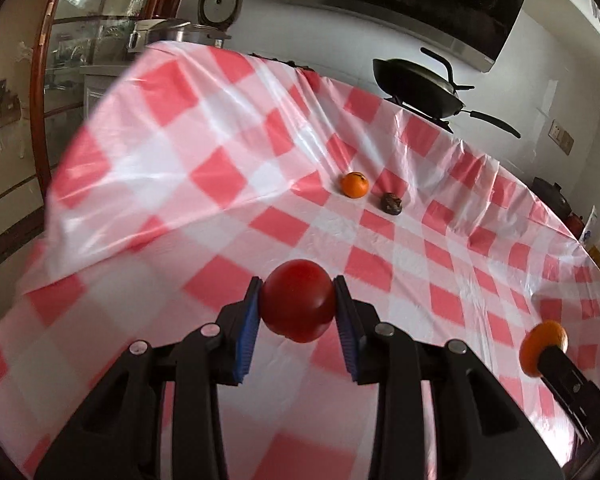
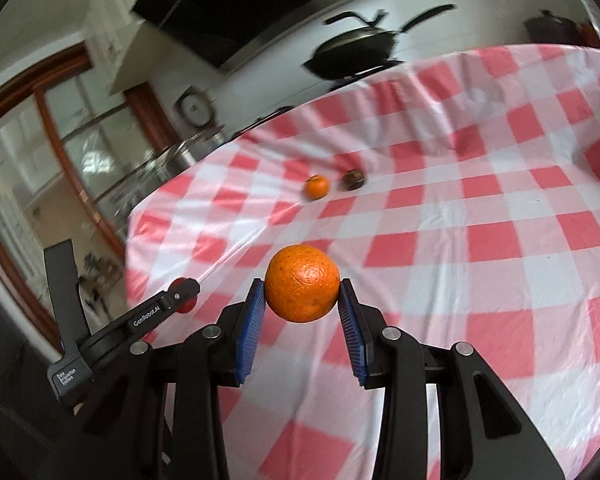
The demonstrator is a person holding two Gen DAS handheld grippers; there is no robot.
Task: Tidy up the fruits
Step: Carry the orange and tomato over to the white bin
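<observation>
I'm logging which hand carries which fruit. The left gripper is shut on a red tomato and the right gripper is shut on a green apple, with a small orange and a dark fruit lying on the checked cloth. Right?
Not quite. The right gripper is shut on an orange, not a green apple; the right wrist view shows it. The rest holds: left gripper on the red tomato, small orange and dark fruit on the checked cloth.

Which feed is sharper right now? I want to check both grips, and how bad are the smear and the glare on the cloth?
Left wrist view: tomato crisp in the left tongs; the near-left tablecloth smears and has soft sheen.
Right wrist view: orange sharp in the right tongs, but the background, small orange and dark fruit are blurred.
Both bend edges, fisheye.
</observation>
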